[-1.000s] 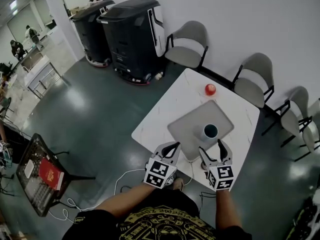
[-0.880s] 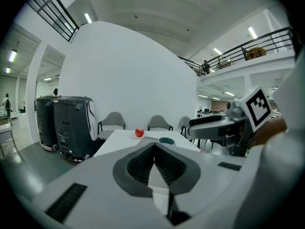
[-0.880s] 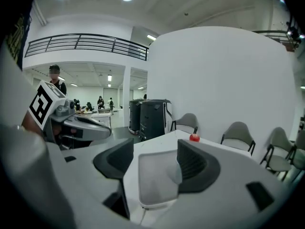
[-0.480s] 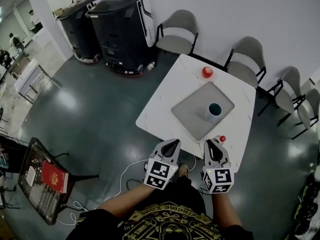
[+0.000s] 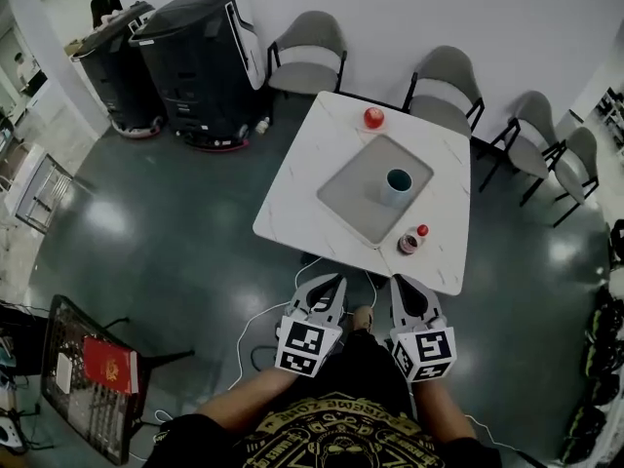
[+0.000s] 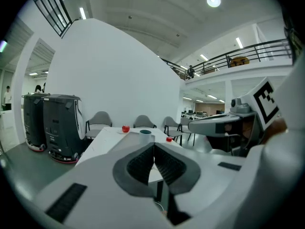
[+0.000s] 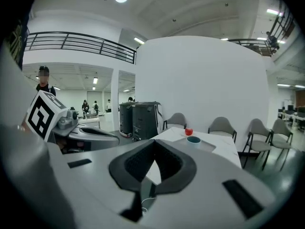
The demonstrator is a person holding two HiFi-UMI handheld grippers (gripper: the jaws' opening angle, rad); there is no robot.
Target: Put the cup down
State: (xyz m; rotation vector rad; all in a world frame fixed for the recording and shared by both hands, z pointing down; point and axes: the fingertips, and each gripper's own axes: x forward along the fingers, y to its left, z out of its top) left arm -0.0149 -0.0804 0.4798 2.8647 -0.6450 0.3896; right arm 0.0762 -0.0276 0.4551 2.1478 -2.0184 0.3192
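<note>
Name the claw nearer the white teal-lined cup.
Right. The right claw lines up with the white teal-lined cup; the left claw sits leftward, farther off.

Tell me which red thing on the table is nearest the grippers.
The small red ball at the near edge; the bigger red object sits beyond the cup.

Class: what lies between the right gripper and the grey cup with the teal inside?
In the head view, a small red ball and a small round dish, on the white table near its front edge, short of the grey cup.

The left tool (image 5: 334, 282) holds its jaws together, and the empty right tool (image 5: 399, 283) has just been closing its jaws.
</note>
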